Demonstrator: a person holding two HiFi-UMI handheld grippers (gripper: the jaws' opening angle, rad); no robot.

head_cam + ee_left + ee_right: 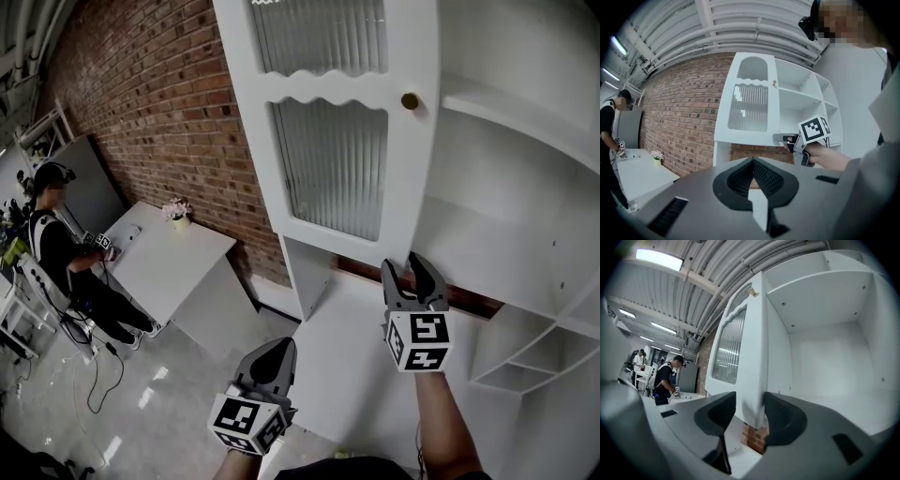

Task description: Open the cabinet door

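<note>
The white cabinet door (328, 141), with ribbed glass panes and a small brass knob (410, 100), stands swung out from the cabinet, leaving the shelves uncovered. My right gripper (413, 272) is at the door's bottom corner. In the right gripper view the door's edge (752, 357) sits between the open jaws of my right gripper (747, 411), with a gap on the left side. My left gripper (272, 352) hangs lower and to the left, shut and empty. In the left gripper view its jaws meet at the tip of my left gripper (753, 161), and the door (747, 112) is ahead.
Bare white shelves (506, 122) fill the cabinet on the right, with smaller compartments (534, 347) lower down. A brick wall (159, 103) runs behind. To the left are a white table (159, 262) with a small flower pot (177, 211) and a seated person (56, 253).
</note>
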